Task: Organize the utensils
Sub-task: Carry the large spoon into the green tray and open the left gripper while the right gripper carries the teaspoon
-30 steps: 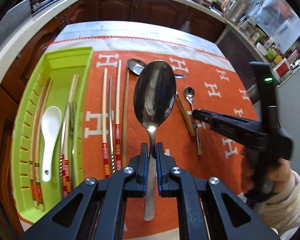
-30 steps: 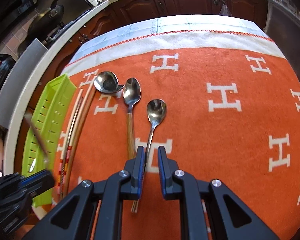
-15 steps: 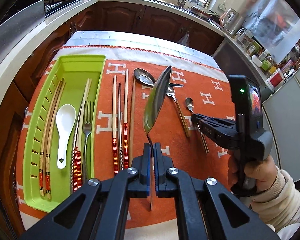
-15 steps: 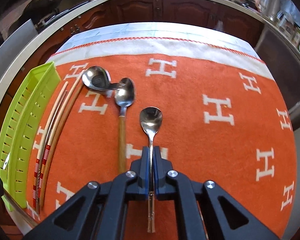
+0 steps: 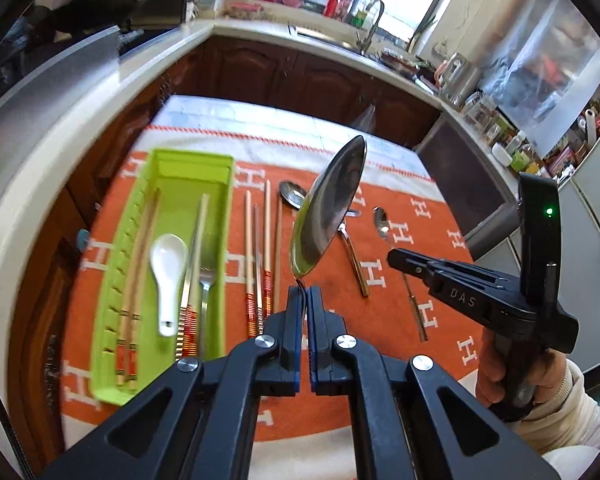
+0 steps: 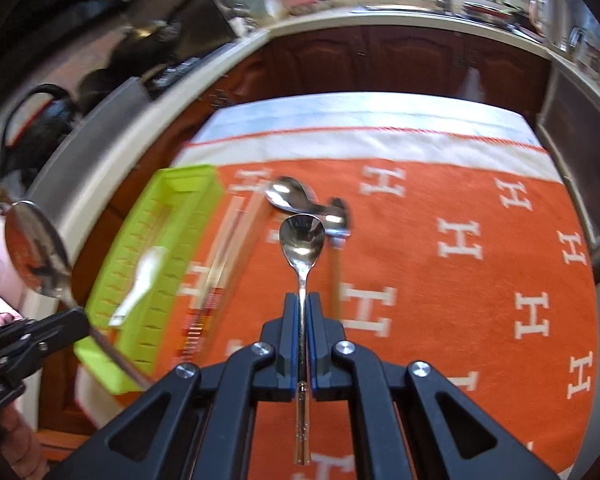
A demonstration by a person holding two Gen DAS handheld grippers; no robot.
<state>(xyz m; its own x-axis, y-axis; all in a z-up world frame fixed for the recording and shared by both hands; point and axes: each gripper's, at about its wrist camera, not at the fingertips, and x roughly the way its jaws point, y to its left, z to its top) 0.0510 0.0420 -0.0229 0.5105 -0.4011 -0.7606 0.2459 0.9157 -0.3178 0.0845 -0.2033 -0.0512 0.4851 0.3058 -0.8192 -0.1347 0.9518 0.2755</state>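
Woven orange cloth (image 6: 440, 280), glossy steel spoons (image 6: 302, 240)

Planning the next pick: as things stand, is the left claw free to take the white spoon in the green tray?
Probably not: the left claw is shut on the large spoon. Nothing covers the white spoon in the green tray.

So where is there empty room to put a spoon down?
The orange H-patterned blanket is bare right of the wooden-handled spoon. The lime-green plastic tray has a free far end. Between the tray and that spoon, loose chopsticks crowd it.
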